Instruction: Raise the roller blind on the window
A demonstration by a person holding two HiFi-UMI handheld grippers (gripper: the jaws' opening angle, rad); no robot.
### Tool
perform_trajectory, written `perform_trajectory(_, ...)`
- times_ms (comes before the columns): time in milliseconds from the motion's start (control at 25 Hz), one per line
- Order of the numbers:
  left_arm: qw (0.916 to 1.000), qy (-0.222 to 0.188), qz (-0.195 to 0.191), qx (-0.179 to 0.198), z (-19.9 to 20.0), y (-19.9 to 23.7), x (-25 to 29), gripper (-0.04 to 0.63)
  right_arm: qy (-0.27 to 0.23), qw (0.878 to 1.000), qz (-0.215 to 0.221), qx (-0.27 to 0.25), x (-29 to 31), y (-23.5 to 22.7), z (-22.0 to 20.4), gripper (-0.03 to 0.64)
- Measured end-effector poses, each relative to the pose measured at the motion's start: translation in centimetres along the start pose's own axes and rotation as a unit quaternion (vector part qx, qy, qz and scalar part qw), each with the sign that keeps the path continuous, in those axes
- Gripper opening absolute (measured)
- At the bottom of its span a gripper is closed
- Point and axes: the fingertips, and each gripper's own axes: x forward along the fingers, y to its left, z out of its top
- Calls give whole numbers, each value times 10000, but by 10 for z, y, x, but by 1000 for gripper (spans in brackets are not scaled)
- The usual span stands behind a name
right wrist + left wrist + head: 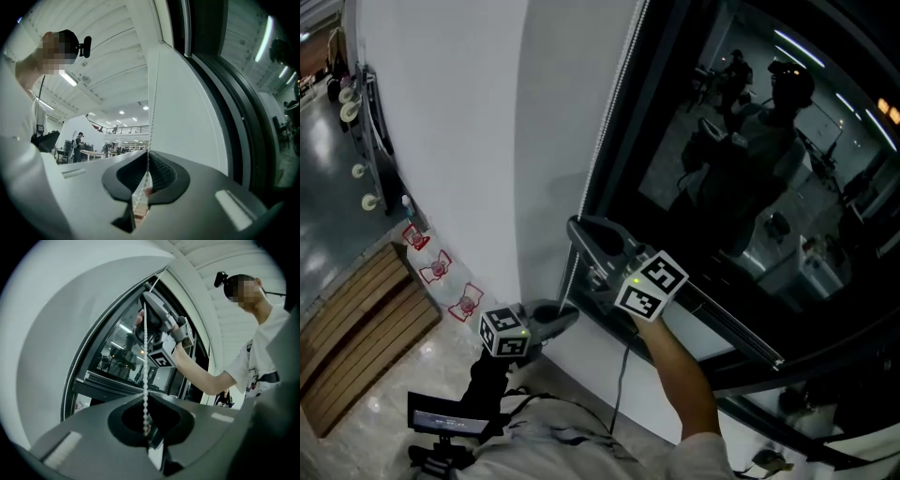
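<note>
Left hand-held gripper (568, 316): jaws pressed fully together on bead chain (605, 122), low beside white wall (459, 112). Right hand-held gripper (576, 228): at 12 o'clock of left one in head view, higher on same chain, jaws narrow, pinching chain. Chain runs from both grippers toward 1 o'clock, along left frame edge of dark window (750, 169).

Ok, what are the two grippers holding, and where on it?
Both clamp the bead chain: the right gripper higher up, the left gripper lower down.
</note>
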Motion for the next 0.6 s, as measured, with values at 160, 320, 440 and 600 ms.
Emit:
perform_trajectory(160, 10000, 10, 18, 0, 1, 1, -1, -2, 261, 9996, -30, 32, -9, 6, -31, 13)
perform_trajectory(320, 10000, 31, 2, 11, 2, 0, 1, -2, 612, 9979, -87, 204, -18, 8, -70, 12)
perform_trajectory(440, 10000, 50, -2, 10, 3, 0, 3, -2, 927, 9951, -106, 327, -25, 10, -101, 12)
perform_trajectory(600, 10000, 75, -12, 20, 2, 0, 4, -2, 1091, 9916, -139, 678, -35, 13, -131, 14)
